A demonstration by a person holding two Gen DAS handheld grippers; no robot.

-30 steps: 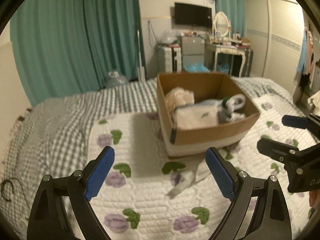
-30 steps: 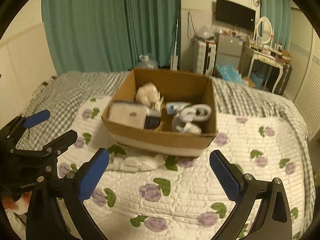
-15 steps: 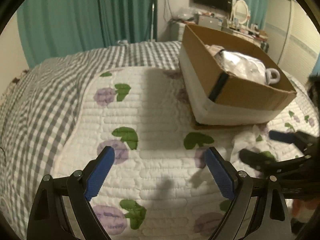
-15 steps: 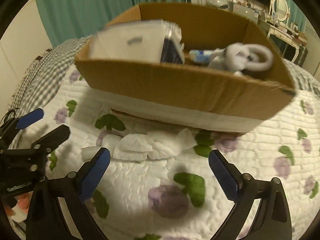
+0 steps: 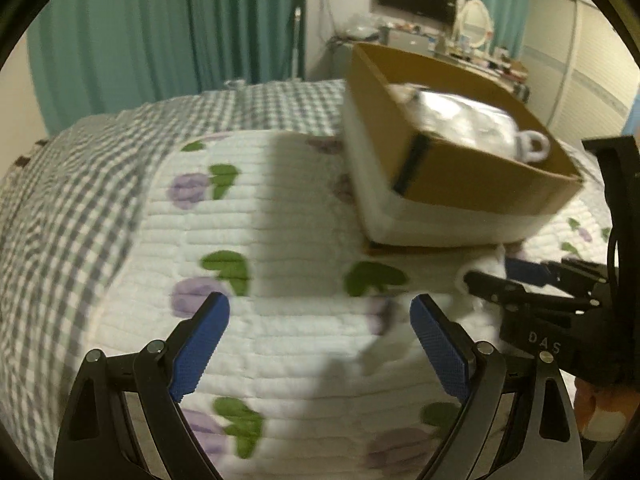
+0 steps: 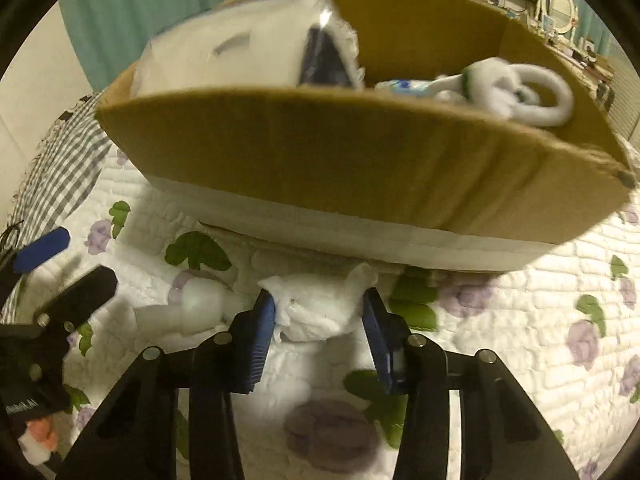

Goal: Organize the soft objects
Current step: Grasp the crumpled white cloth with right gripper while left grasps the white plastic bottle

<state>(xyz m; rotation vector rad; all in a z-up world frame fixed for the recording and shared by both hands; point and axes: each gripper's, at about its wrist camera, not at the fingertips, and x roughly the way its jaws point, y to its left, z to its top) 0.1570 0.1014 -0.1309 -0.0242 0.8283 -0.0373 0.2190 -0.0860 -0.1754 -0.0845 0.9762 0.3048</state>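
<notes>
A white crumpled soft cloth (image 6: 320, 306) lies on the floral quilt just in front of the cardboard box (image 6: 360, 160). My right gripper (image 6: 320, 320) has closed on it, a blue pad on each side. It also shows in the left wrist view (image 5: 490, 276), with white cloth (image 5: 480, 270) at its tips. The box (image 5: 480, 184) holds a plastic-wrapped white pack (image 6: 240, 56) and a white plush toy (image 6: 520, 92). My left gripper (image 5: 320, 340) is open and empty above the quilt, left of the right one.
The bed has a white quilt with purple flowers (image 5: 280, 240) over a grey checked sheet (image 5: 80, 160). More white cloth (image 6: 192, 304) lies left of the gripped piece. Teal curtains (image 5: 160, 40), a dresser and a TV stand behind.
My right gripper has moved forward and down to the cloth in front of the box and closed on it. My left gripper has lowered toward the quilt and stays open.
</notes>
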